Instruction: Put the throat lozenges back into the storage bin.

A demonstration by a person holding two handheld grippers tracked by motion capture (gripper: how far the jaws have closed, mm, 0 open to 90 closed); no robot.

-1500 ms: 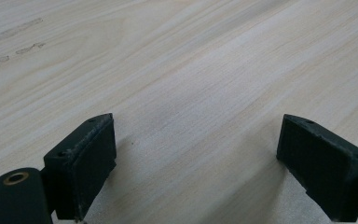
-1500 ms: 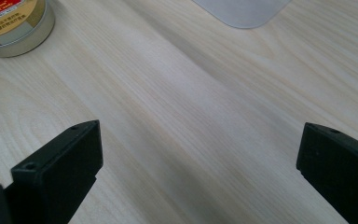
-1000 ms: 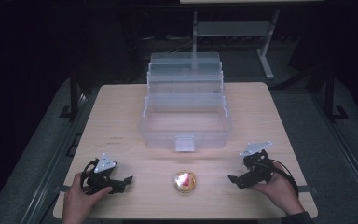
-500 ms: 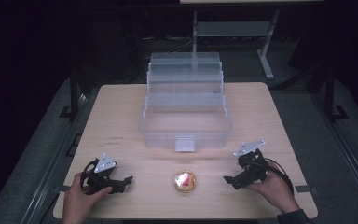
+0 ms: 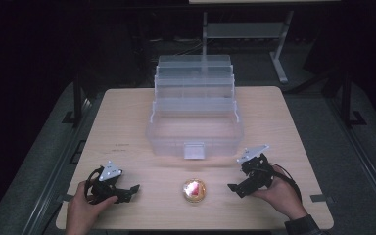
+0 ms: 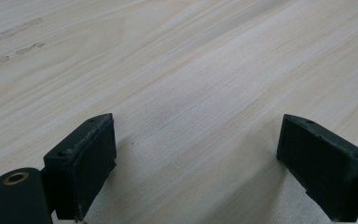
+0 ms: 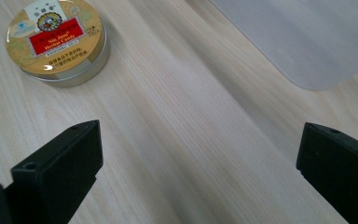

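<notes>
Gold candy tin (image 5: 194, 190) on table between both tools, jaws spread, untouched.

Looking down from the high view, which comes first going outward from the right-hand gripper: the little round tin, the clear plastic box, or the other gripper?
From the right gripper:
1. Round candy tin, on the table just to its left, between the two grippers.
2. Clear tiered box, beyond it at the table's middle, open trays stepping back.
3. Left gripper, farthest, past the tin near the front left corner.
</notes>
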